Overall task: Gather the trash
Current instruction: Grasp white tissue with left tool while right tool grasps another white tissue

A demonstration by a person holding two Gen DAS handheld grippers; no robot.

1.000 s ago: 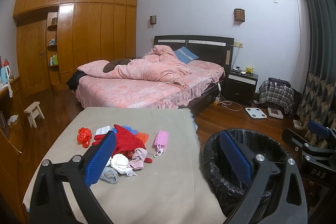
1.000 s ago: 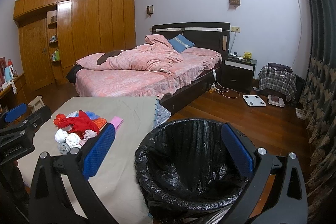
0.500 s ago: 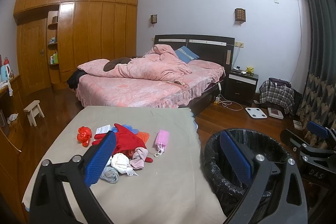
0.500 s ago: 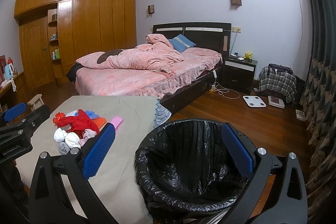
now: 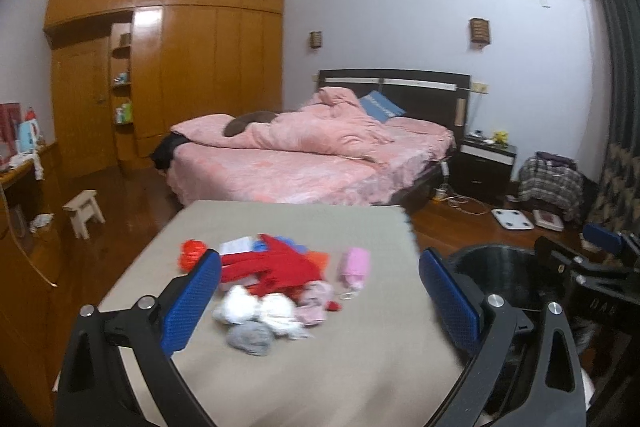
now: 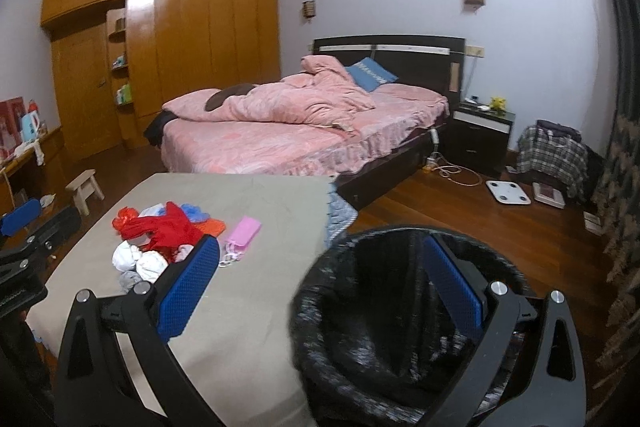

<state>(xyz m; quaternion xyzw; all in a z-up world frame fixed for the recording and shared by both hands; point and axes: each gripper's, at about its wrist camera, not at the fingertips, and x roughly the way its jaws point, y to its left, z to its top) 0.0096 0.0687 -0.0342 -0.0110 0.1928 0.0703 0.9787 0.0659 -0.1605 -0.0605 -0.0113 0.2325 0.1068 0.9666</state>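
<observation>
A pile of trash lies on the beige table (image 5: 360, 367): a red cloth (image 5: 280, 265), white wads (image 5: 256, 307), a grey wad (image 5: 250, 337), a pink mask (image 5: 354, 265) and an orange-red crumple (image 5: 191, 253). The pile also shows in the right wrist view (image 6: 160, 231). A black-lined trash bin (image 6: 380, 327) stands right of the table. My left gripper (image 5: 320, 301) is open and empty just short of the pile. My right gripper (image 6: 320, 289) is open and empty above the bin's near rim.
A pink bed (image 5: 312, 159) stands behind the table. A small stool (image 5: 84, 211) and a wooden wardrobe (image 5: 160, 67) are at the left. A nightstand (image 5: 486, 163), a scale (image 5: 512, 219) and a plaid bag (image 5: 550, 183) are at the right on the wood floor.
Both grippers swung left. The pile now sits between my left fingers, and the bin has shifted right in both views. Jaws stay open.
</observation>
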